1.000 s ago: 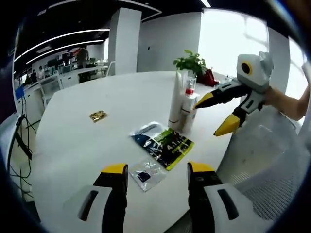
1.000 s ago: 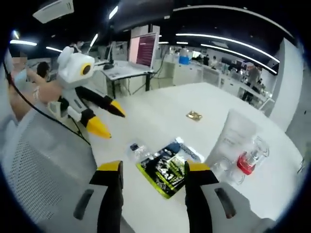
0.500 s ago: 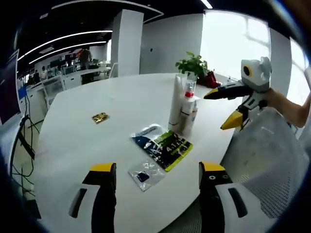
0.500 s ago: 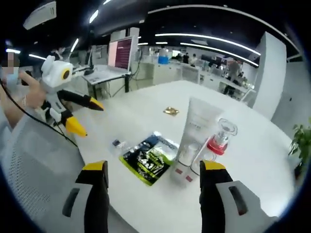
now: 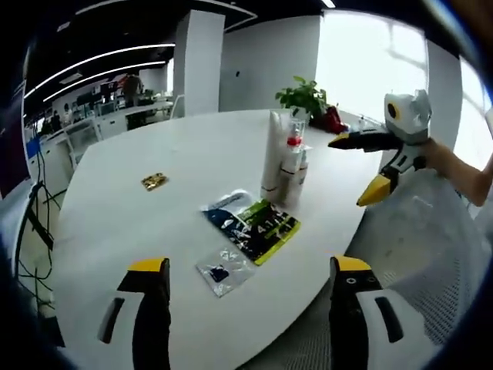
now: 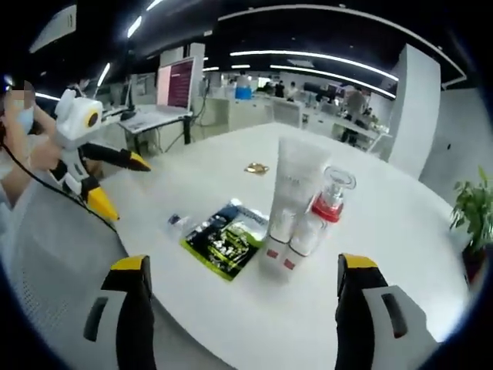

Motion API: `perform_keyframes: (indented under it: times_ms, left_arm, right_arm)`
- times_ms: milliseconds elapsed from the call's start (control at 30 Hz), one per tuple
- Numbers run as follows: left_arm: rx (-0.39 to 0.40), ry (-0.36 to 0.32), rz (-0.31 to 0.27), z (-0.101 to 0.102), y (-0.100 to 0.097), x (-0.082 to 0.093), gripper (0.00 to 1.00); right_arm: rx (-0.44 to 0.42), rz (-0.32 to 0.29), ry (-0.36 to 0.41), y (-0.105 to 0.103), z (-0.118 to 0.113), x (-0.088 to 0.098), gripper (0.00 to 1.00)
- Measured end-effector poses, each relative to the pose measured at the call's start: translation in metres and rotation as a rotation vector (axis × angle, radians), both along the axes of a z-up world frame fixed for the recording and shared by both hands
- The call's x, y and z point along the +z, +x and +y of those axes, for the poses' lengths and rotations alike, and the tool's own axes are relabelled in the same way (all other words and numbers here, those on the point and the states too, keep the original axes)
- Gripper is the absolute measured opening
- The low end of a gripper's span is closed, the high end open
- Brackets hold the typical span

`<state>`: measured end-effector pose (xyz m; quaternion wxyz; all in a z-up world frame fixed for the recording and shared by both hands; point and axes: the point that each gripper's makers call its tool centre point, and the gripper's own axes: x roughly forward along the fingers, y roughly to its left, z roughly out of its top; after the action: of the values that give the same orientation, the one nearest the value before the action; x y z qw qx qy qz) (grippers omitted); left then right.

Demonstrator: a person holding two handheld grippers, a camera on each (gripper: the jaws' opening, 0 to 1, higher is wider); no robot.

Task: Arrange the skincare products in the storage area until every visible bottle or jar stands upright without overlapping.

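I have both claws released, jaws spread wide, nothing between them. In the left gripper view my left claw (image 5: 245,274) rises from the bottom edge over the near rim of the round white surface (image 5: 139,146); the right claw (image 5: 370,166) comes in from the right edge at mid height, its yellow tips apart and held by a hand (image 5: 441,158), hanging beside the products without touching them. The skincare products sit just right of centre in the upper half of this view: a tall white tube (image 5: 271,154) standing upright, a red-collared pump bottle (image 5: 291,154) pressed against it, and a smaller white tube (image 5: 300,171) at the same cluster, all overlapping one another from this angle. Below them, at centre, a green and black packet (image 5: 258,227) lies flat, and a small clear sachet (image 5: 223,271) lies below it, nearer my jaws. A small gold item (image 5: 154,181) lies well apart at left. A potted plant (image 5: 303,96) stands beyond the cluster. In the right gripper view my right claw (image 6: 245,270) frames the same cluster at centre, and the left claw (image 6: 115,181) shows at the left edge.
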<state>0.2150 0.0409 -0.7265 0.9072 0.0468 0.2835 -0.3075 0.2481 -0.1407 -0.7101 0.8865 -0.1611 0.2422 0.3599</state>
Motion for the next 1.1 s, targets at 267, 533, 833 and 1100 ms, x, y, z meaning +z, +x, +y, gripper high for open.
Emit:
perform_keyframes:
  times_ms: [267,533,833,1100]
  left_arm:
    - [-0.008,0.014,0.009,-0.004,-0.01,-0.003,0.87]
    - [0.004,0.004,0.002,-0.006,-0.012,0.0,0.91]
    - [0.022,0.014,-0.003,-0.002,-0.01,-0.003,0.97]
    - [0.02,0.018,0.014,-0.001,-0.009,-0.006,0.99]
  right_arm:
    - [-0.005,0.018,-0.002,-0.004,0.0,-0.004,1.0]
    - [0.007,0.035,-0.011,-0.008,0.001,-0.006,1.0]
    - [0.012,0.025,-0.017,-0.008,0.002,-0.004,1.0]
    - [0.026,0.032,-0.017,-0.007,0.004,-0.004,1.0]
